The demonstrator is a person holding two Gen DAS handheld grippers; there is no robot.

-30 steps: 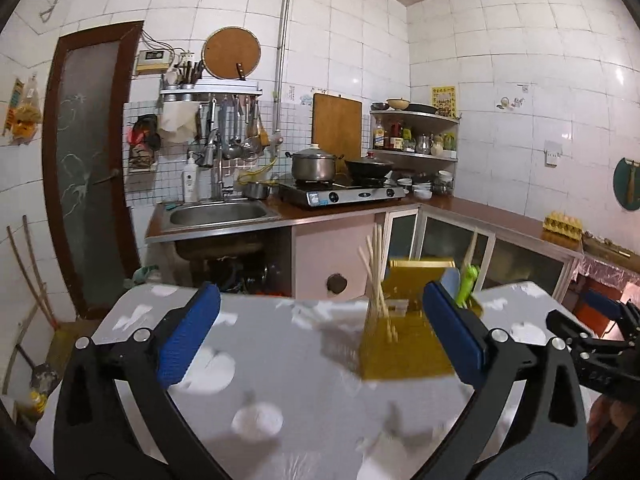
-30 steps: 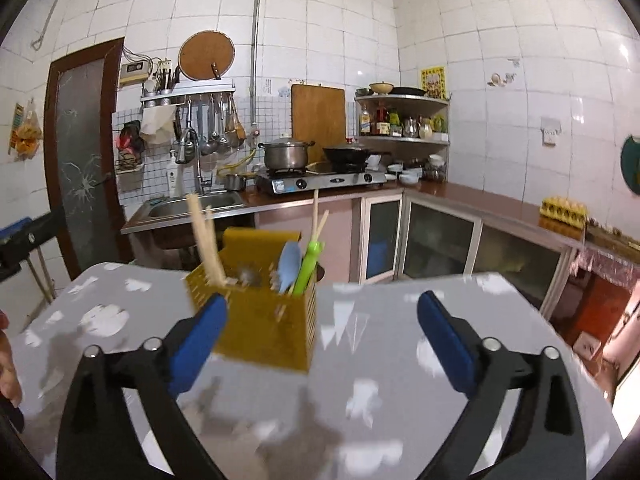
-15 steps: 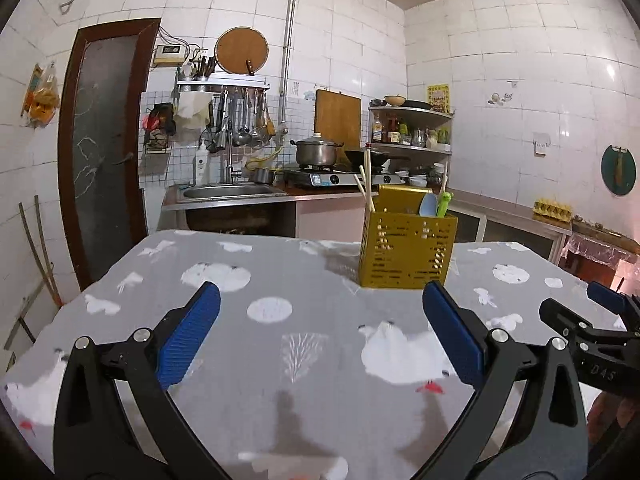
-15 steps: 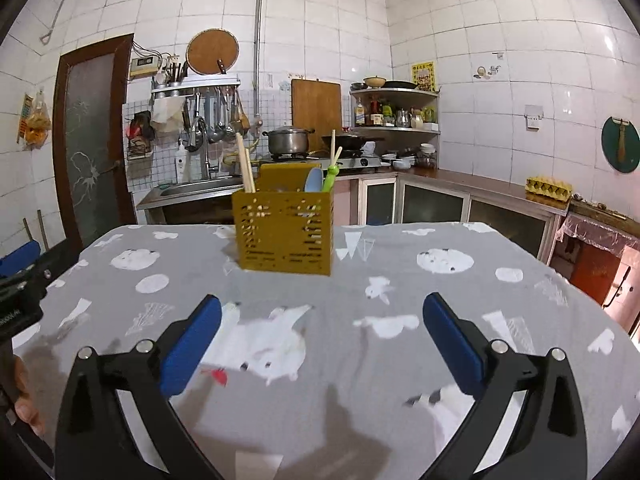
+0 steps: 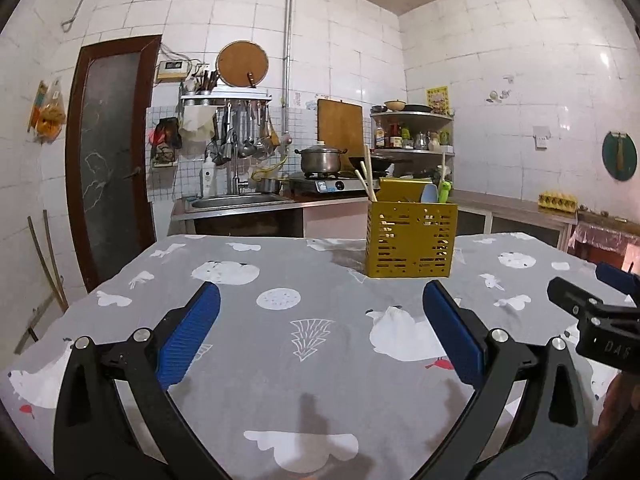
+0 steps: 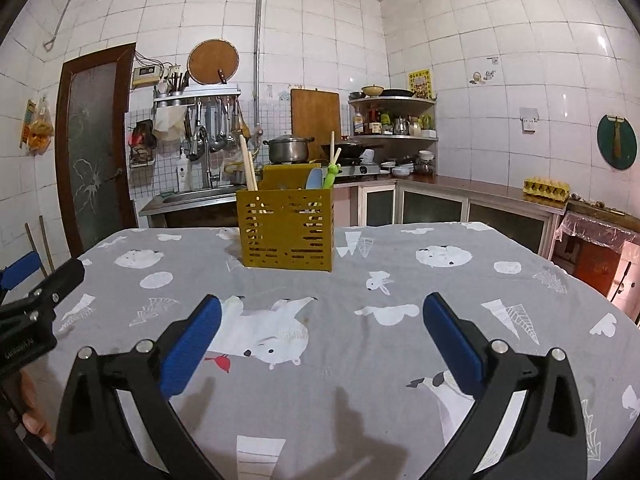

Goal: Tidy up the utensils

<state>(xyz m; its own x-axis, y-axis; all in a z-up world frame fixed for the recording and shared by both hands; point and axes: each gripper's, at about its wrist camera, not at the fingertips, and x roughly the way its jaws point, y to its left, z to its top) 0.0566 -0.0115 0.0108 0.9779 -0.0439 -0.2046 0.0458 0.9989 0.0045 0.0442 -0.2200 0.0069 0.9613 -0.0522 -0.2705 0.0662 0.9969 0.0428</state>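
The yellow utensil caddy (image 6: pixel 286 229) stands upright on the desk (image 6: pixel 400 280), holding chopsticks (image 6: pixel 248 168) and spoons. Both the left hand-held gripper (image 5: pixel 320 320) and right hand-held gripper (image 6: pixel 320 320) hover before the caddy, spread wide, empty. Judged complete; withdraw without nudging the caddy.

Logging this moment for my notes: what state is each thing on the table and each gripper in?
Left gripper: open, empty, above the tablecloth.
Right gripper: open, empty.
Yellow utensil holder: upright on the tablecloth.
Chopsticks: standing in the holder, leaning.
Blue spoon: standing in the holder.
Green utensil: standing in the holder.
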